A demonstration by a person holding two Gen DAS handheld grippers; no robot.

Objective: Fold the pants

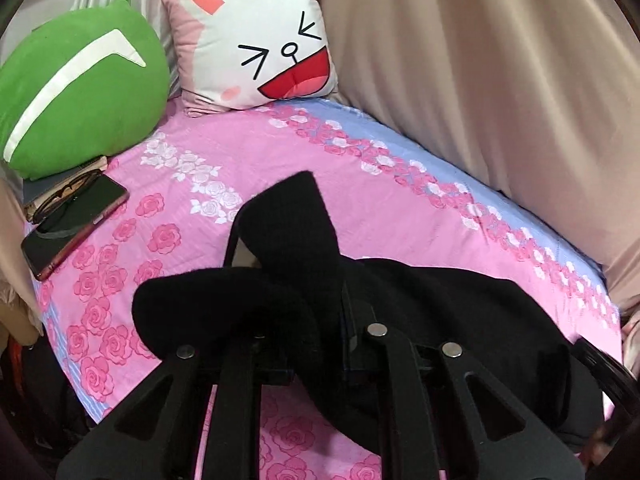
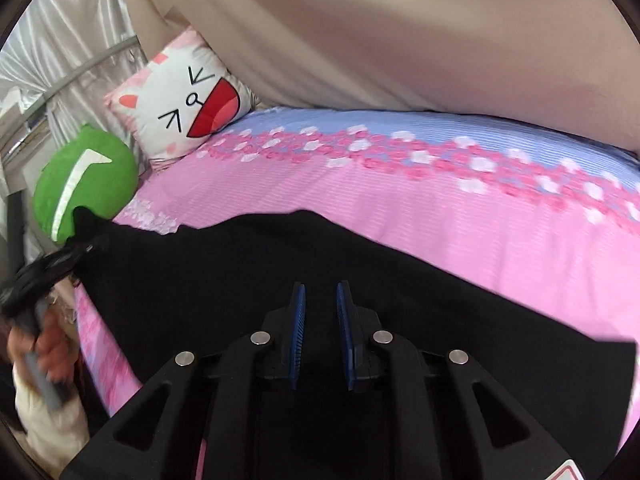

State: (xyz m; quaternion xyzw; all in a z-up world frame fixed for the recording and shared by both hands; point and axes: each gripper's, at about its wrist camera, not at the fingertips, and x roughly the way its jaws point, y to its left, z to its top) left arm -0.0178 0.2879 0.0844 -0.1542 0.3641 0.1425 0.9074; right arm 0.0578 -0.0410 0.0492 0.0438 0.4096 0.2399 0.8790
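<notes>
On one bed [image 2: 400, 220], two pillows; left hand-held gripper [image 1: 296, 300] grasps pants [image 2: 280, 272], right hand-held gripper [image 2: 321, 308] released

1. We find no readable words, brand names or numbers in either view.
2. The green cushion [image 1: 80, 88] carries only a white angled stripe, a plain mark with no lettering.
3. The pink-and-white pillow [image 1: 256, 40] bears a drawn cartoon face, with no writing on it.
4. At the bottom edge of the right wrist view, a red-bordered sticker corner [image 2: 570, 472] shows; its content is cut off and unreadable.
</notes>
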